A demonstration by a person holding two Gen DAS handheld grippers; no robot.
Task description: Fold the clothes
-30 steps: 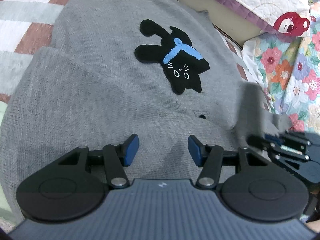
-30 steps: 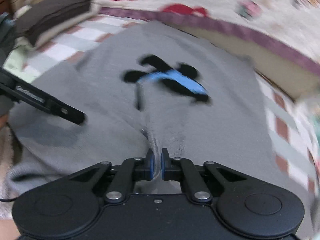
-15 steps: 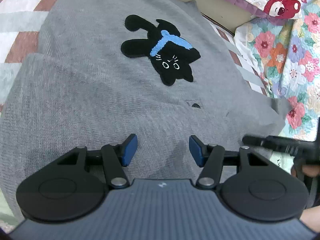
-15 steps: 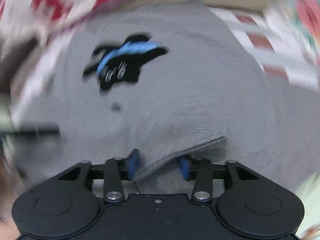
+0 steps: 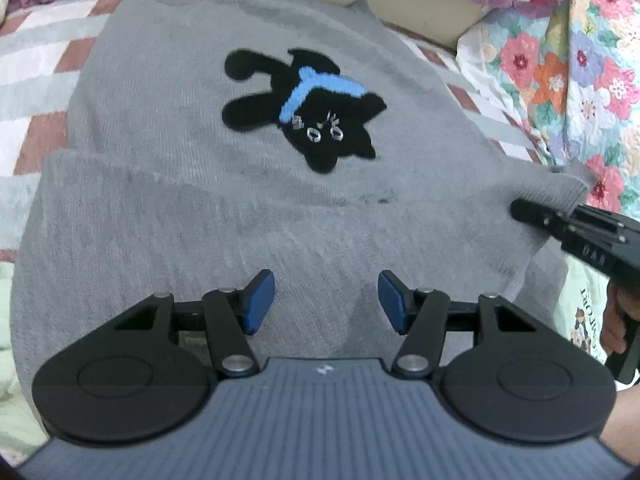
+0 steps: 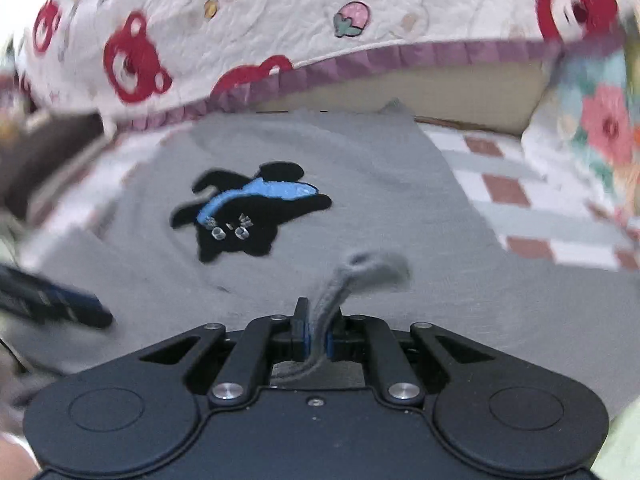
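A grey knit sweater (image 5: 168,128) with a black cat patch (image 5: 304,112) lies spread on the bed, its near part folded over. My left gripper (image 5: 326,300) is open and empty just above the near fold. My right gripper (image 6: 316,336) is shut on a ribbed edge of the sweater (image 6: 372,268), which sticks up between its pads. In the left wrist view the right gripper (image 5: 532,212) pinches the sweater's right corner. The cat patch (image 6: 244,216) also shows in the right wrist view.
A checked bedsheet (image 5: 36,92) lies under the sweater. A white quilt with red bears (image 6: 240,32) runs along the back. A floral cloth (image 5: 560,60) lies at the right. A dark folded pile (image 6: 44,148) sits at the far left.
My right gripper opened, shifted to the sweater's right corner and shut on its ribbed edge. My left gripper stayed open over the near fold while the view shifted slightly.
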